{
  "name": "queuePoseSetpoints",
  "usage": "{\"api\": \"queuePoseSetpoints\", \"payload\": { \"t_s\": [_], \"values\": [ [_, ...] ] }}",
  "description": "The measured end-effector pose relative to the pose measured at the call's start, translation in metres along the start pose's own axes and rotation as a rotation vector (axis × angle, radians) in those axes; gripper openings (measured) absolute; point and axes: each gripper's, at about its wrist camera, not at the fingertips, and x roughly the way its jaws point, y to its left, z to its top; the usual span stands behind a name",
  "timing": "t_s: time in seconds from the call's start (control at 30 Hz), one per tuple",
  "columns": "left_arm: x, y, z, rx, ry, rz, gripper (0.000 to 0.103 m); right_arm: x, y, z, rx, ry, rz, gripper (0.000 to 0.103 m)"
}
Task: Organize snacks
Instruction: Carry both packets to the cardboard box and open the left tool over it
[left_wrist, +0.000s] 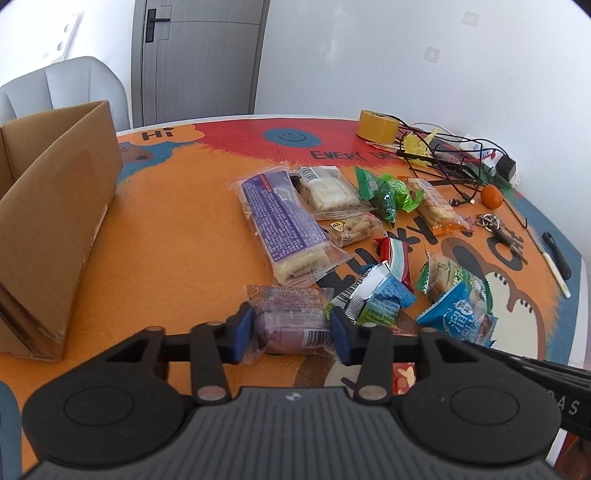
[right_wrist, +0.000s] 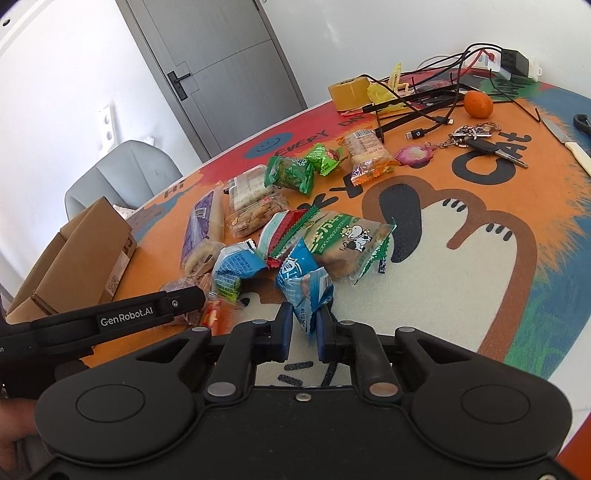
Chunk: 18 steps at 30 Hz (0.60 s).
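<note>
Several wrapped snacks lie in a loose pile on the orange cartoon table mat (left_wrist: 166, 240). My left gripper (left_wrist: 291, 330) is shut on a small purple snack pack (left_wrist: 290, 317), its blue pads pressing the wrapper from both sides. In the right wrist view my right gripper (right_wrist: 303, 325) is shut on the lower end of a blue snack packet (right_wrist: 301, 284). A long purple pack (left_wrist: 277, 218) and another blue pack (left_wrist: 380, 299) lie just beyond. An open cardboard box (left_wrist: 55, 221) stands at the left. The left gripper's body (right_wrist: 110, 317) shows at the left of the right wrist view.
At the far side lie a roll of tape (left_wrist: 376, 125), tangled cables with a power strip (left_wrist: 454, 155), an orange (left_wrist: 492, 195), keys (right_wrist: 476, 142) and a knife (right_wrist: 565, 142). A grey chair (left_wrist: 66, 85) stands behind the box.
</note>
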Motion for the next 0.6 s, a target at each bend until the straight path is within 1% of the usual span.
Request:
{"api": "queuePoseSetpoints", "payload": {
  "t_s": [0.07, 0.2, 0.43, 0.5, 0.53, 0.6],
  "values": [
    [-0.004, 0.001, -0.001, 0.003, -0.006, 0.000, 0.038, -0.001, 0.002, -0.001, -0.002, -0.003, 0.005, 0.015],
    [-0.013, 0.008, -0.002, -0.015, -0.015, 0.007, 0.038, -0.004, 0.008, -0.002, -0.010, -0.013, 0.018, 0.014],
    [-0.036, 0.019, 0.002, -0.030, -0.068, 0.024, 0.038, -0.009, 0.020, 0.000, -0.030, -0.039, 0.031, 0.014],
    [-0.042, 0.022, 0.003, -0.038, -0.089, 0.036, 0.038, -0.011, 0.022, 0.002, -0.034, -0.051, 0.034, 0.013],
    [-0.045, 0.024, 0.004, -0.040, -0.098, 0.038, 0.038, -0.012, 0.024, 0.003, -0.036, -0.055, 0.035, 0.011],
    [-0.051, 0.027, 0.006, -0.045, -0.110, 0.038, 0.038, -0.013, 0.026, 0.005, -0.039, -0.062, 0.037, 0.011]
  ]
}}
